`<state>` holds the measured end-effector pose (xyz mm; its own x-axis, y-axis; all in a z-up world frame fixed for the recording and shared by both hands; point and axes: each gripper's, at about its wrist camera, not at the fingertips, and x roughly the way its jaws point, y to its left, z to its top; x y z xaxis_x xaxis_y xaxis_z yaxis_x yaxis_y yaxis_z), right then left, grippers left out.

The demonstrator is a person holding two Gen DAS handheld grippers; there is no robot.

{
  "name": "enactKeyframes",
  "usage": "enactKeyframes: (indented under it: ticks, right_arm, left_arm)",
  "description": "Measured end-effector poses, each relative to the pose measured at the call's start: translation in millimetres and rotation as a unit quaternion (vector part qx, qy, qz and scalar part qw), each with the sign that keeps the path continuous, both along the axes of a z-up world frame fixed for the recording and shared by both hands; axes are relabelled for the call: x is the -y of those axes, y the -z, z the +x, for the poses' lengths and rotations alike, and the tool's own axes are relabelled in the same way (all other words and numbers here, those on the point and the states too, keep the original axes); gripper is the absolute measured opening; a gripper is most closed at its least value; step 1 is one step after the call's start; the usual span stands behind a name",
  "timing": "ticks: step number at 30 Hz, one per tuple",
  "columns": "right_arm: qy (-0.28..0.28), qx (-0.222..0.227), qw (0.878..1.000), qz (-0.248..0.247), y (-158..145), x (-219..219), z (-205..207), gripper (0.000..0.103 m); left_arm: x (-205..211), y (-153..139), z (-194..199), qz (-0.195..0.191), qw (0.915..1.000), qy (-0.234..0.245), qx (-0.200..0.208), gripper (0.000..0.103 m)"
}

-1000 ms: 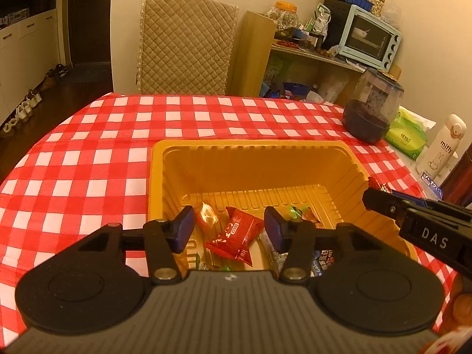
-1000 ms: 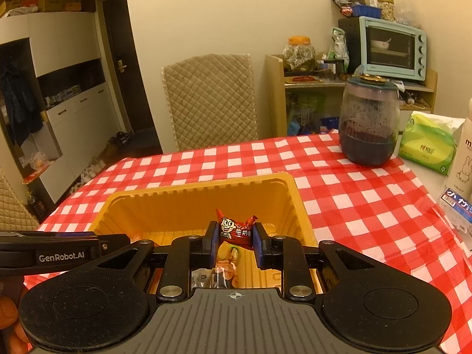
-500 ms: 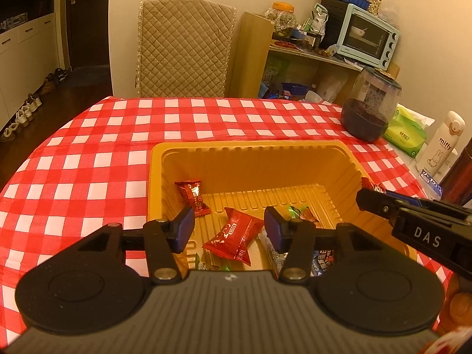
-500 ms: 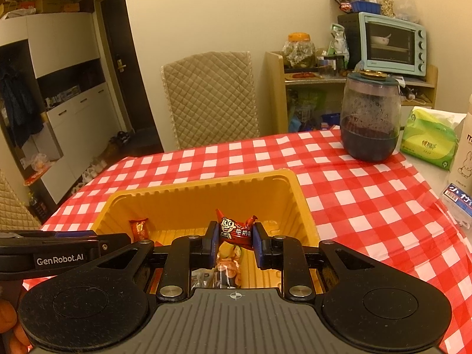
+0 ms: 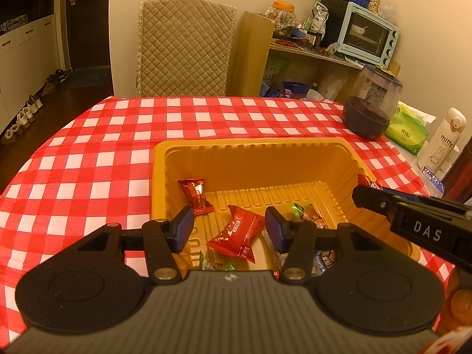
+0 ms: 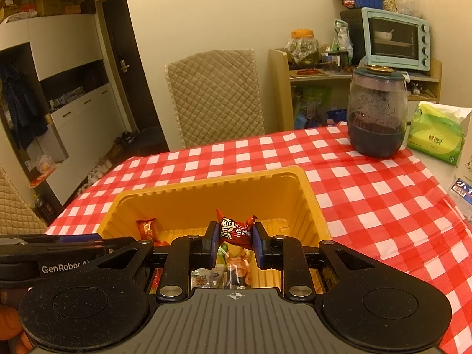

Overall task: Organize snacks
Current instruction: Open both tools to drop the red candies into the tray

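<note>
Left wrist view: the left gripper [image 5: 229,230] hangs over the yellow tray [image 5: 250,146] on the checked table [image 5: 88,159], fingers apart and empty, with a red candy [image 5: 237,234] lying on the tray floor between and beyond them. A second red candy [image 5: 195,196] leans against the tray's left wall. Wrappers at the near end are mostly hidden behind the gripper body, their print unreadable. The right gripper [image 6: 235,239] enters that view only as a dark bar, its tips barely showing. In the right wrist view its fingers are clamped on a red cartoon-face candy [image 6: 234,231] above the tray; the snacks below are partly covered.
</note>
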<state>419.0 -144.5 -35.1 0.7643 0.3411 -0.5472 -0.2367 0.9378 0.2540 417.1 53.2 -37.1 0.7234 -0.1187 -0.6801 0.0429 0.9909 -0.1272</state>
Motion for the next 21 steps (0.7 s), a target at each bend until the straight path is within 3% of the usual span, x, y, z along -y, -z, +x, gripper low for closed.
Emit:
enactKeyframes:
  ticks: [3, 5, 6, 7, 9, 21]
  right_arm:
    - [0.0, -0.003, 1.0, 0.008, 1, 1, 1, 0.025]
    - [0.0, -0.005, 1.0, 0.018, 3, 4, 4, 0.025]
    - [-0.001, -0.006, 1.0, 0.024, 4, 5, 5, 0.031]
    - [0.003, -0.004, 1.0, 0.027, 4, 7, 5, 0.052]
    - [0.016, 0.001, 0.999, 0.035, 5, 13, 6, 0.066]
    - [0.062, -0.004, 0.997, 0.048, 1, 37, 8, 0.066]
  left_arm:
    - [-2, 0, 0, 0.001, 1.0, -0.002, 0.0, 0.051]
    - [-2, 1, -1, 0.003, 1.0, -0.004, 0.002, 0.06]
    - [-2, 0, -1, 0.005, 1.0, -0.006, 0.003, 0.063]
    - [-2, 1, -1, 0.007, 0.9999, -0.007, 0.003, 0.069]
    - [-3, 1, -1, 0.009, 0.9999, -0.009, 0.003, 0.071]
    - [0, 3, -2, 0.027, 0.9995, -0.012, 0.004, 0.088]
